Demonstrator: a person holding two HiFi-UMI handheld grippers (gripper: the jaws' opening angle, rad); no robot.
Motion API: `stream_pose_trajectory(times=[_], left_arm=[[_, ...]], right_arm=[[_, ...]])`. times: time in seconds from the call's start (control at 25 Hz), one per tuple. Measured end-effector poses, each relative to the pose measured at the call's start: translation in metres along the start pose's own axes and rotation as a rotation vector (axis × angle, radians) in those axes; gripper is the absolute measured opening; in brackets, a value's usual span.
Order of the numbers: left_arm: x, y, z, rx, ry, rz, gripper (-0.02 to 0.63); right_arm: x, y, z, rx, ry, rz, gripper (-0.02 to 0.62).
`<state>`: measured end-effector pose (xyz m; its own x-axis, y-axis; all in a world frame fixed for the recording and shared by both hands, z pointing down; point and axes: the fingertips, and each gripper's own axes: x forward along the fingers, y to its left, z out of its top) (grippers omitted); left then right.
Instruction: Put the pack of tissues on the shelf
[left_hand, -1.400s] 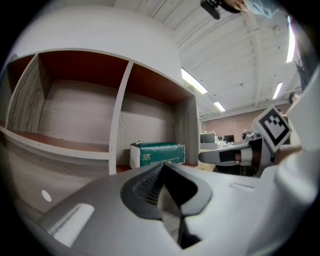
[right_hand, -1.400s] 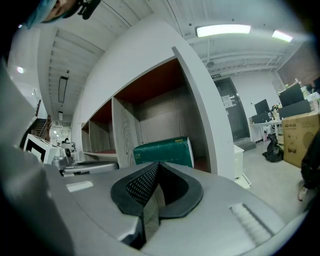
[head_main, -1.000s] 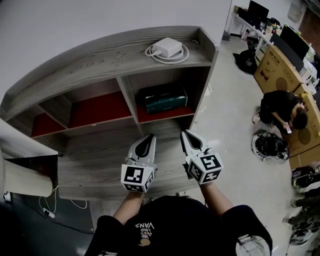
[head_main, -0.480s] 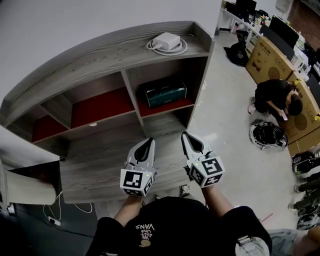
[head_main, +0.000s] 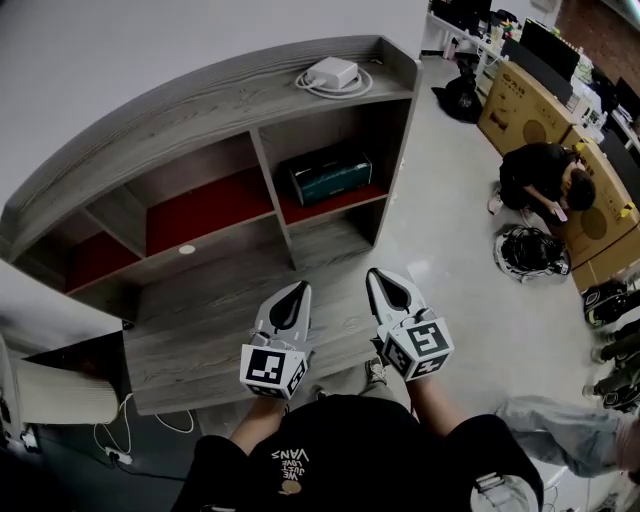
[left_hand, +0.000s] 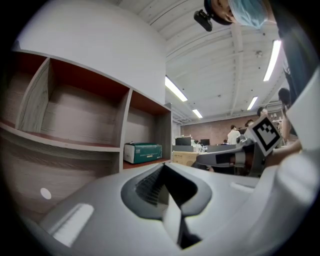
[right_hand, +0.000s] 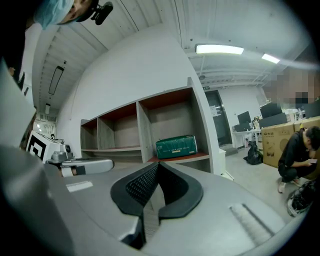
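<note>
The green pack of tissues (head_main: 330, 176) lies in the right-hand compartment of the grey wooden shelf unit (head_main: 200, 110), on its red-lined board. It also shows in the left gripper view (left_hand: 142, 152) and the right gripper view (right_hand: 176, 146). My left gripper (head_main: 298, 291) and right gripper (head_main: 386, 280) are side by side over the unit's lower ledge, well short of the pack. Both are shut and hold nothing, pointing level toward the shelf.
A white power adapter with a coiled cable (head_main: 333, 75) lies on the shelf top. A person crouches on the floor at the right (head_main: 540, 180) beside cardboard boxes (head_main: 520, 100) and a dark bag (head_main: 530, 252). A small white disc (head_main: 186, 249) rests on the ledge.
Both grippers have drawn back from the shelf, which now sits farther away. The pack stays in its compartment. A leg in grey trousers has come into view at the lower right.
</note>
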<state>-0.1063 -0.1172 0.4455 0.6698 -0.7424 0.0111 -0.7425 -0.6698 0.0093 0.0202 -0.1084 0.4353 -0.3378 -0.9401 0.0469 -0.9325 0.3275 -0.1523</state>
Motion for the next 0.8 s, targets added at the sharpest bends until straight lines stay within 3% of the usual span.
stream_pose_trajectory(times=[0.28, 0.8], left_arm=[[-0.022, -0.004, -0.007, -0.029, 0.002, -0.03, 0.052], [-0.049, -0.009, -0.008, -0.01, -0.004, -0.071, 0.052]], right_arm=[[-0.018, 0.018, -0.007, 0.003, -0.007, -0.032, 0.003], [-0.039, 0.035, -0.012, 0.017, -0.011, -0.066, 0.003]])
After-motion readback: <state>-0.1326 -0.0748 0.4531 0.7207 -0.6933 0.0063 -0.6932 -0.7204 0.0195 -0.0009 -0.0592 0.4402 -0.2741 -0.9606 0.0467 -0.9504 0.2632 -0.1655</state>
